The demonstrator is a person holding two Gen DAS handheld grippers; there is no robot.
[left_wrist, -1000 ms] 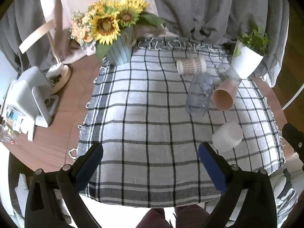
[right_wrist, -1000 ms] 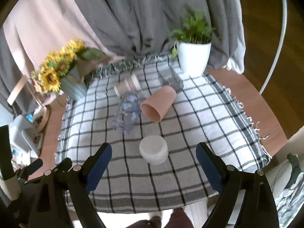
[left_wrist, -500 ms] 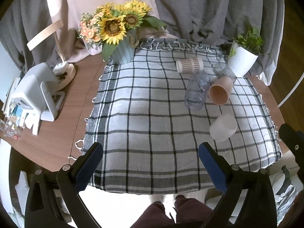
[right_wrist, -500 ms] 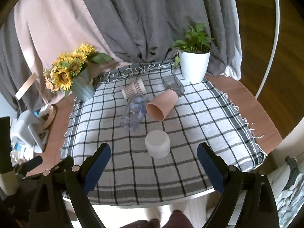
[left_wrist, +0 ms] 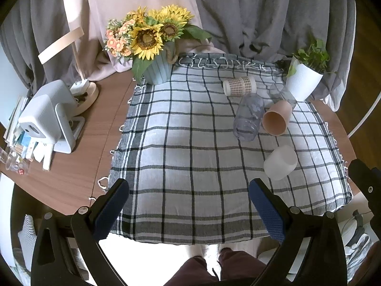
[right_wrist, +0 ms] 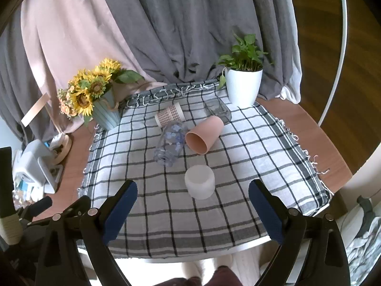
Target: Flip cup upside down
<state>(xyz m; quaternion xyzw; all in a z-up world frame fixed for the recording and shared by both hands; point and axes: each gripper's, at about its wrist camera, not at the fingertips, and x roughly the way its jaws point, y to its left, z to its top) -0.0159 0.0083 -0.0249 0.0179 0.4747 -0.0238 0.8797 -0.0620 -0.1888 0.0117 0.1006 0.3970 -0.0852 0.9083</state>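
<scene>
Several cups lie on a checked cloth [left_wrist: 190,143] [right_wrist: 238,162]. A white cup [left_wrist: 280,162] [right_wrist: 199,185] stands nearest, closed end up. A pink cup [left_wrist: 276,120] [right_wrist: 204,135], a clear flowered cup [left_wrist: 248,116] [right_wrist: 170,143], a brown-checked paper cup [left_wrist: 239,86] [right_wrist: 169,114] and a clear glass [left_wrist: 282,94] [right_wrist: 217,110] lie on their sides behind it. My left gripper [left_wrist: 188,200] is open and empty above the cloth's near edge. My right gripper [right_wrist: 193,202] is open and empty, just short of the white cup.
A sunflower vase [left_wrist: 154,47] [right_wrist: 100,102] stands at the cloth's back left, a white potted plant [left_wrist: 306,78] [right_wrist: 243,83] at the back right. A white device [left_wrist: 47,116] and clutter sit on the wooden table [left_wrist: 78,157] at left. Curtains hang behind.
Both grippers have pulled back and risen from the table, so the cups look smaller and farther away. The cups have not moved. Both grippers stay open.
</scene>
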